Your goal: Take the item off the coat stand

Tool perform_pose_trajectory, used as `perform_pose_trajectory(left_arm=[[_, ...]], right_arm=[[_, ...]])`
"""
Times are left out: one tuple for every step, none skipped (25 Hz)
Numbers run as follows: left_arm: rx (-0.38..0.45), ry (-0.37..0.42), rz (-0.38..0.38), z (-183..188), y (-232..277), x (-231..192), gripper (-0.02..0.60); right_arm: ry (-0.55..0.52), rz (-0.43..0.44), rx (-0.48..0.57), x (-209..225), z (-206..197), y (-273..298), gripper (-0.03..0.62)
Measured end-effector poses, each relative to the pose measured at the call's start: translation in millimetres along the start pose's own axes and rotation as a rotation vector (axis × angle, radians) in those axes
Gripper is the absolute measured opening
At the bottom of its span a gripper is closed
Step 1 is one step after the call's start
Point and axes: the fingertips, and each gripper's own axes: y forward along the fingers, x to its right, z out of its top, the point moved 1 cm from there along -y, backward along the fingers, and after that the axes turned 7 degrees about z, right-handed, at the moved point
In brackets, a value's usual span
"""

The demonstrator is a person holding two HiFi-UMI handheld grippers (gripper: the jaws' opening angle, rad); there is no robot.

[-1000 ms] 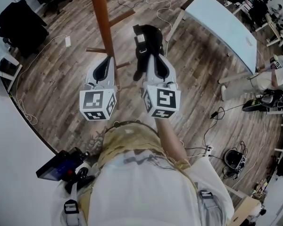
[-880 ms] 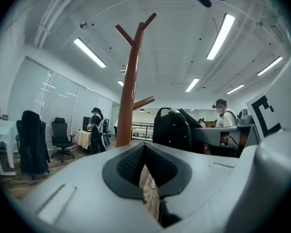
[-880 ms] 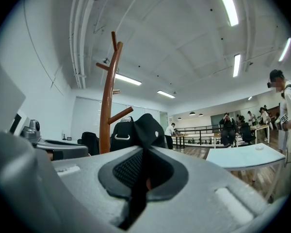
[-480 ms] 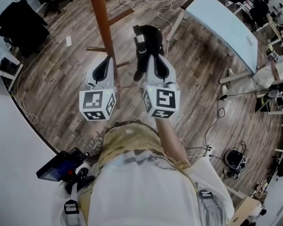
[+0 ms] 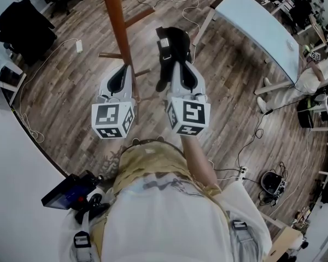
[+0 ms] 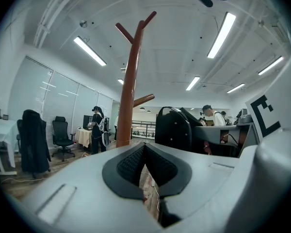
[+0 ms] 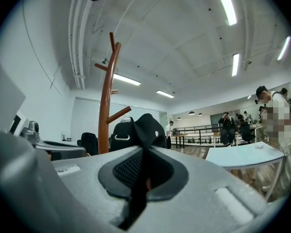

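In the head view a black bag (image 5: 172, 45) hangs just right of the brown coat stand pole (image 5: 115, 21), apart from it. My right gripper (image 5: 179, 70) is shut on the bag's black strap, which runs down between its pads (image 7: 131, 169) in the right gripper view, with the bag (image 7: 136, 130) bulging just beyond them. My left gripper (image 5: 120, 74) sits close to the pole's near side, shut and empty. In the left gripper view, its pads (image 6: 157, 166) meet, with the stand (image 6: 130, 91) ahead and the bag (image 6: 173, 127) to the right.
A pale blue table (image 5: 257, 29) stands at the right, with white cables (image 5: 186, 4) across the wooden floor. A dark coat on a chair (image 5: 24, 23) is at the far left. The stand's feet (image 5: 139, 21) spread around the pole. A person (image 5: 311, 75) sits at the right edge.
Both grippers and the bag stay nearly where they were. The person at the right edge of the room has shifted.
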Motion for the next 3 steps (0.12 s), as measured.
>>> perform_pose_trajectory(left_arm=[[0.000,0.000,-0.001,0.0,0.1,0.2,-0.003],[0.001,0.001,-0.002,0.0,0.1,0.5,-0.003],[0.001,0.001,-0.003,0.0,0.1,0.7,-0.003]], right_arm=[[-0.001,0.000,0.002,-0.1,0.5,0.0,0.008],[-0.002,0.000,0.003,-0.3,0.8,-0.1,0.008],[-0.004,0.001,0.005,-0.5,1.1,-0.1,0.008]])
